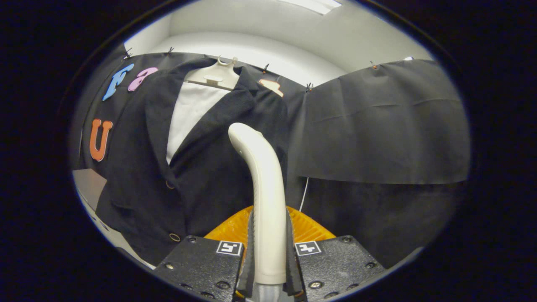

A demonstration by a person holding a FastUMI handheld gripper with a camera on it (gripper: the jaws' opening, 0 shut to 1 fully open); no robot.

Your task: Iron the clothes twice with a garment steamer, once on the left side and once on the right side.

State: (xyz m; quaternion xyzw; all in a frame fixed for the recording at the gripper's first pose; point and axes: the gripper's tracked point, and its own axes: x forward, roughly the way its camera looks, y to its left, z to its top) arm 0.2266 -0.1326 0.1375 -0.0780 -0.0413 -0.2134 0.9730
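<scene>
A cream garment steamer stands upright between my fingers, its curved head reaching up toward the jacket. My gripper is shut on the steamer's handle, both fingers pressed against its sides. A dark jacket over a white shirt hangs on a pale hanger just beyond the steamer, slightly to its left. The steamer's head sits in front of the jacket's right panel, near the lapel; contact with the cloth cannot be told.
Black booth cloth hangs to the right of the jacket, clipped along its top. An orange ribbed piece lies low behind the steamer's handle. A thin white cord drops beside the jacket's right edge. A pale surface shows at lower left.
</scene>
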